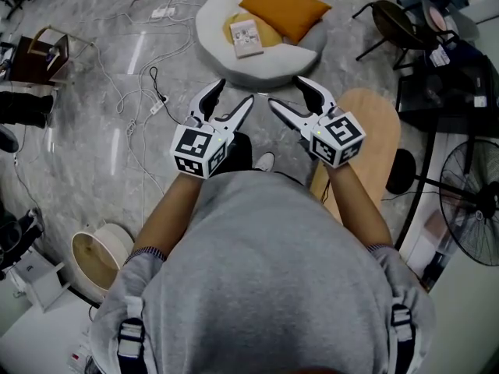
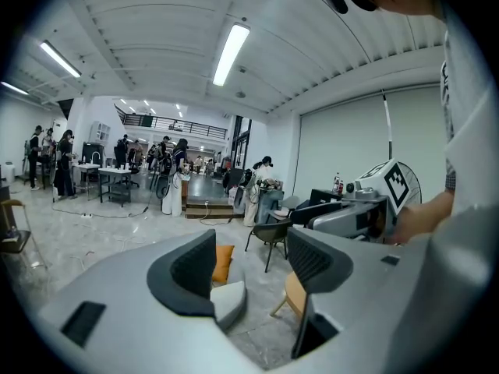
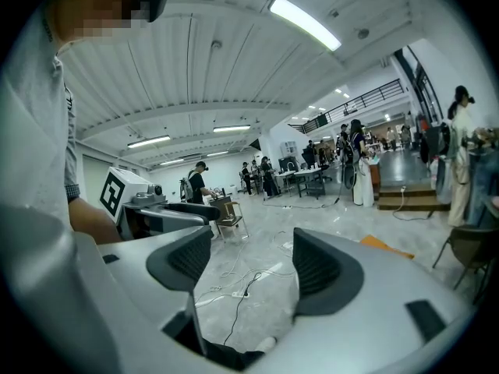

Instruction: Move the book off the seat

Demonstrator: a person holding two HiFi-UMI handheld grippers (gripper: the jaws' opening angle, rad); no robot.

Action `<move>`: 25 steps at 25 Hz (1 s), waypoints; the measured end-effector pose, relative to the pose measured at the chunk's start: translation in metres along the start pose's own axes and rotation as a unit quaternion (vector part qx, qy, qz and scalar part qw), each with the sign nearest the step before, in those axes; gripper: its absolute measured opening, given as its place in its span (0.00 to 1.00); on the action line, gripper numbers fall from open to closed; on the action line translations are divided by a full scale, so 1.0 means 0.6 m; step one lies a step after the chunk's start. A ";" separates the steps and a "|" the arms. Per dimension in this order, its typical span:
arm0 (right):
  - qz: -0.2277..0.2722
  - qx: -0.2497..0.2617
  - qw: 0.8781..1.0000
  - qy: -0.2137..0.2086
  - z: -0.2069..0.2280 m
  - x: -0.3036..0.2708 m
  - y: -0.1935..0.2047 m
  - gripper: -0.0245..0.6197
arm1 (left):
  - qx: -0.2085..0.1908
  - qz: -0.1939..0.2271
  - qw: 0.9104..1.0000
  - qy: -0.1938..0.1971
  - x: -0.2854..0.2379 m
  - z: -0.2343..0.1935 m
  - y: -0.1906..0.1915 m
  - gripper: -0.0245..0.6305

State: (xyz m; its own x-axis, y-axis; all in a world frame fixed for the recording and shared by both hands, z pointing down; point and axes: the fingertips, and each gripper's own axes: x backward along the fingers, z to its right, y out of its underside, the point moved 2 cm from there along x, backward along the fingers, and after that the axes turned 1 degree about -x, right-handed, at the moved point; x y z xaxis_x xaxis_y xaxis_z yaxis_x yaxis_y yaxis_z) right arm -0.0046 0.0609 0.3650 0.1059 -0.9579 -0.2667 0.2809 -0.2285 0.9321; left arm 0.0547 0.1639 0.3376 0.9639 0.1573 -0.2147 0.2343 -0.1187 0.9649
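Book (image 1: 247,37) lies flat on the white seat (image 1: 226,72), just beside an orange cushion (image 1: 284,6) and well ahead of the person; it is untouched and the task is judged not yet begun. Left gripper (image 1: 232,100) and right gripper (image 1: 290,93) are held side by side before the torso, tips angled toward each other and aimed at the seat, well apart from it. Both claws stand wide with nothing between the jaws, judged as readiness to take a thin, flat item by its edge. Cables (image 1: 158,104) lie on the floor left of the approach line, a possible snag, and the cushion crowds the book's right side, so the left or near edge looks easier to reach
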 end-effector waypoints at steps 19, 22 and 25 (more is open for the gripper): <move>-0.043 -0.004 0.999 0.018 0.236 -0.262 -0.124 0.56 | 0.027 0.001 1.000 0.007 -0.250 -0.290 -0.074 0.49; -0.039 -0.011 0.999 0.027 0.275 -0.316 -0.153 0.54 | 0.032 -0.004 0.999 0.018 -0.295 -0.348 -0.089 0.49; -0.039 -0.016 0.998 0.037 0.312 -0.366 -0.175 0.55 | 0.035 -0.008 0.999 0.032 -0.339 -0.395 -0.102 0.49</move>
State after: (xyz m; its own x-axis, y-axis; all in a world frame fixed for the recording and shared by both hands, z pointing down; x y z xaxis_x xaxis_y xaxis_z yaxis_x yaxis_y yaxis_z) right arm -0.2361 0.2625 0.3714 0.1534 -0.9216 -0.3565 0.3208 -0.2948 0.9001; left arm -0.1859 0.3717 0.3583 0.9502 0.2225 -0.2182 0.2607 -0.1838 0.9478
